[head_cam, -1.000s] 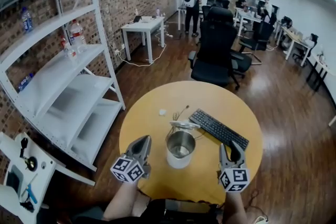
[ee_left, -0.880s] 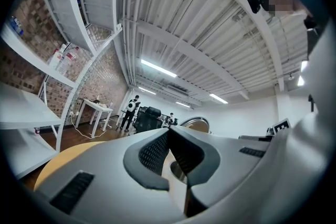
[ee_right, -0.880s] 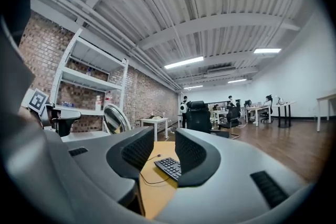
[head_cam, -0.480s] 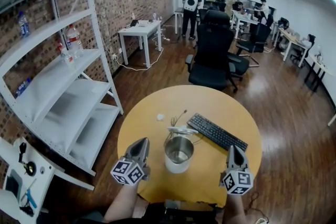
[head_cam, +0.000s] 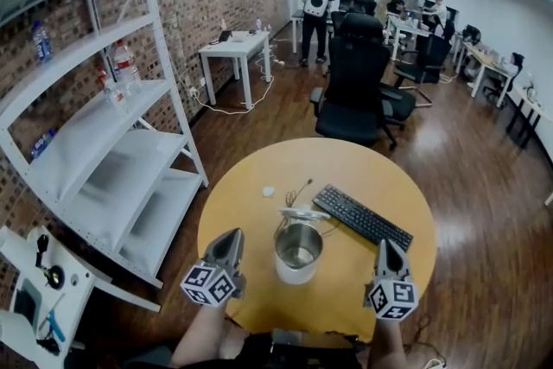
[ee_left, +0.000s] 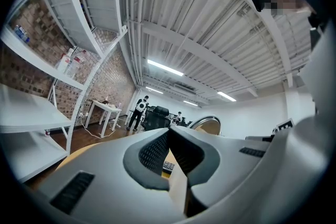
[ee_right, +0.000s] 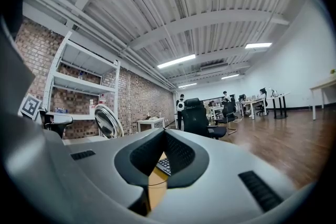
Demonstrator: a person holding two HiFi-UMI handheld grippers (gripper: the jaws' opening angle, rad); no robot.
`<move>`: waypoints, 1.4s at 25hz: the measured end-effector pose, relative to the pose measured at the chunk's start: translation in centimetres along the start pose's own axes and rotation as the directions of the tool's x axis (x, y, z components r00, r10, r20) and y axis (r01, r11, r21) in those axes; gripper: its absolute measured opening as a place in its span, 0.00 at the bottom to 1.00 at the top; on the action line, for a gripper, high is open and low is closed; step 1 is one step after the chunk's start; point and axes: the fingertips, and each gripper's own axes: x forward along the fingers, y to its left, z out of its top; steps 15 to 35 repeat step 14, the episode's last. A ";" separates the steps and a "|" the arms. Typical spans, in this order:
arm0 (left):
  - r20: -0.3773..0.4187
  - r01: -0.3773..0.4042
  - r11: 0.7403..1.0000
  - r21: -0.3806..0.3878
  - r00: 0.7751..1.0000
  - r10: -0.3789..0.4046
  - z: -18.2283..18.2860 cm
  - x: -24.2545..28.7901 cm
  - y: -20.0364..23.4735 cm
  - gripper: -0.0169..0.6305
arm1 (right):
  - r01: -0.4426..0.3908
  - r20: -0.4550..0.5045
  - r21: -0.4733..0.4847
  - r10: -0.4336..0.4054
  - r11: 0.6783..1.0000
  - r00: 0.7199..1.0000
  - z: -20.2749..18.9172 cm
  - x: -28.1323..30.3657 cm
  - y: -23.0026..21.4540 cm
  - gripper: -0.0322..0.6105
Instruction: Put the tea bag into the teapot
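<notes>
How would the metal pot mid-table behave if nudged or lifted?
The metal pot looks squat and wide-based, so it probably slides rather than tips. Its shiny rim may be slippery to pinch. It appears empty, so likely light.

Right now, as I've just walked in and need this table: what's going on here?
A person holds a gripper in each hand over the near side of the table. The left gripper and right gripper are both shut and empty, flanking the metal teapot. Nothing is being handled; a small white item, possibly the tea bag, lies beyond it.
</notes>
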 end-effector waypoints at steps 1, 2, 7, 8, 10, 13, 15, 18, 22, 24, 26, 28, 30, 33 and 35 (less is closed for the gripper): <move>-0.002 -0.001 1.000 -0.002 1.000 0.001 0.0 -0.1 0.1 0.02 | -0.003 0.000 0.000 0.003 1.000 1.000 0.0 0.0 0.0 0.06; -0.005 -0.002 1.000 -0.004 1.000 0.002 0.0 -0.2 0.2 0.02 | -0.005 0.000 0.000 0.005 1.000 1.000 0.0 0.0 0.1 0.06; 0.006 -0.009 1.000 0.004 1.000 0.009 0.2 -0.3 -0.2 0.02 | -0.007 -0.003 0.001 0.007 1.000 1.000 0.0 0.2 0.0 0.06; 0.013 -0.007 1.000 0.010 1.000 0.007 0.2 -0.2 -0.3 0.02 | -0.009 -0.002 0.000 0.009 1.000 1.000 -0.1 0.2 0.0 0.06; 0.020 -0.003 1.000 0.019 1.000 0.003 0.4 -0.2 -0.5 0.02 | -0.009 -0.002 -0.003 0.009 1.000 1.000 0.0 0.2 -0.1 0.06; 0.022 -0.001 1.000 0.027 1.000 0.000 0.8 -0.2 -0.7 0.02 | -0.009 -0.001 -0.006 0.009 1.000 1.000 0.2 0.1 -0.1 0.06; 0.022 -0.001 1.000 0.029 1.000 0.000 0.9 -0.2 -0.7 0.02 | -0.009 -0.001 -0.007 0.009 1.000 1.000 0.3 0.1 -0.1 0.06; 0.022 -0.001 1.000 0.029 1.000 0.000 0.9 -0.2 -0.7 0.02 | -0.009 -0.001 -0.007 0.009 1.000 1.000 0.3 0.1 -0.1 0.06; 0.022 -0.001 1.000 0.029 1.000 0.000 0.9 -0.2 -0.7 0.02 | -0.009 -0.001 -0.007 0.009 1.000 1.000 0.3 0.1 -0.1 0.06; 0.022 -0.001 1.000 0.029 1.000 0.000 0.9 -0.2 -0.7 0.02 | -0.009 -0.001 -0.007 0.009 1.000 1.000 0.3 0.1 -0.1 0.06; 0.022 -0.001 1.000 0.029 1.000 0.000 0.9 -0.2 -0.7 0.02 | -0.009 -0.001 -0.007 0.009 1.000 1.000 0.3 0.1 -0.1 0.06; 0.022 -0.001 1.000 0.029 1.000 0.000 0.9 -0.2 -0.7 0.02 | -0.009 -0.001 -0.007 0.009 1.000 1.000 0.3 0.1 -0.1 0.06; 0.022 -0.001 1.000 0.029 1.000 0.000 0.9 -0.2 -0.7 0.02 | -0.009 -0.001 -0.007 0.009 1.000 1.000 0.3 0.1 -0.1 0.06; 0.022 -0.001 1.000 0.029 1.000 0.000 0.9 -0.2 -0.7 0.02 | -0.009 -0.001 -0.007 0.009 1.000 1.000 0.3 0.1 -0.1 0.06; 0.022 -0.001 1.000 0.029 1.000 0.000 0.9 -0.2 -0.7 0.02 | -0.009 -0.001 -0.007 0.009 1.000 1.000 0.3 0.1 -0.1 0.06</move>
